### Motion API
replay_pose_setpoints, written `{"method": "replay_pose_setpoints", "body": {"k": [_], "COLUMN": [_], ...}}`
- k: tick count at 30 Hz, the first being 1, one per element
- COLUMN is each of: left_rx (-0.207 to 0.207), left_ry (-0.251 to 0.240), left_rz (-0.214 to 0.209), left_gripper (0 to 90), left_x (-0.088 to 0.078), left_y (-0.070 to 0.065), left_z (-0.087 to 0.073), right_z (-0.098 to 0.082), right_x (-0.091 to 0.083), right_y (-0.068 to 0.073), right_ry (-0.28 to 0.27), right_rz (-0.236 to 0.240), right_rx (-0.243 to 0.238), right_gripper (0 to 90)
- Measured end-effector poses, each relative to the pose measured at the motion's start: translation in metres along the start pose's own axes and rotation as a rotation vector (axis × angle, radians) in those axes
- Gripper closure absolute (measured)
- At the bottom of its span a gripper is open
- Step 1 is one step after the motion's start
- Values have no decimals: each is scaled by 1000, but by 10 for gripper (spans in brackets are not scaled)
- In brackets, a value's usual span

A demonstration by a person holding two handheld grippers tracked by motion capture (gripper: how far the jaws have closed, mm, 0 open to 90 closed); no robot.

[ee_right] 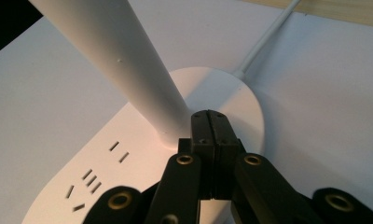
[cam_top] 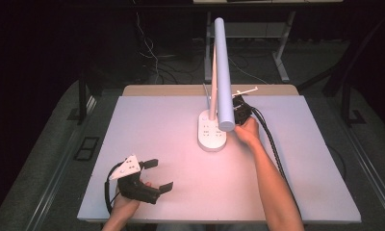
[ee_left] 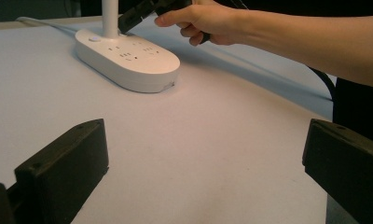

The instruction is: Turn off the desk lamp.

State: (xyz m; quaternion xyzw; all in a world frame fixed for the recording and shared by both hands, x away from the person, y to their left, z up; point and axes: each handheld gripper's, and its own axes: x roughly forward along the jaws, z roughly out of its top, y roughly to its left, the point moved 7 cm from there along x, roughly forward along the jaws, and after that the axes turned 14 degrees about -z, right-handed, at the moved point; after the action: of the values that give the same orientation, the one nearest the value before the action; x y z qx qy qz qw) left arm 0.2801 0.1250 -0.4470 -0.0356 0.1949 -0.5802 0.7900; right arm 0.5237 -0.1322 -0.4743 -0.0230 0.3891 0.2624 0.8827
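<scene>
- Item: desk lamp [cam_top: 220, 72] with a socket base [cam_top: 211, 131]. We find it standing on the white table [cam_top: 147, 120], right of centre towards the far edge; its oval base runs near-to-far, and its tube head reaches back towards us.
- Right gripper [ee_right: 210, 119]: we record the jaws pressed flat together with nothing between them, the tips on or just above the base at the foot of the stem [ee_right: 128, 60]. This is the nearer hand by far.
- Left gripper [cam_top: 157, 174]: we see the jaws wide apart and empty, resting at the near left edge, well apart from the lamp.
- Bearing: we judge that the base button [ee_left: 94, 39] is the closed tips' likely target.
</scene>
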Motion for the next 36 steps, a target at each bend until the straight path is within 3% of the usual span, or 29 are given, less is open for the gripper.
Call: {"method": "replay_pose_setpoints", "body": {"k": [5,14,22,36], "left_rx": [1,-3,1,4], "left_ry": [4,1,3,2], "left_rz": [-1,3,2,0], "left_gripper": [0,0,0,0], "left_x": [1,-1,0,0], "left_y": [0,1,0,-1], "left_z": [0,0,0,0], "right_z": [-1,0,0,-2], "right_x": [0,1,0,1], "right_y": [1,1,0,0], "right_ry": [3,-6,1,-12], "right_rz": [-8,8,-7,4], "right_rx": [-12,19,6,45], "right_gripper": [900,900,900,900]}}
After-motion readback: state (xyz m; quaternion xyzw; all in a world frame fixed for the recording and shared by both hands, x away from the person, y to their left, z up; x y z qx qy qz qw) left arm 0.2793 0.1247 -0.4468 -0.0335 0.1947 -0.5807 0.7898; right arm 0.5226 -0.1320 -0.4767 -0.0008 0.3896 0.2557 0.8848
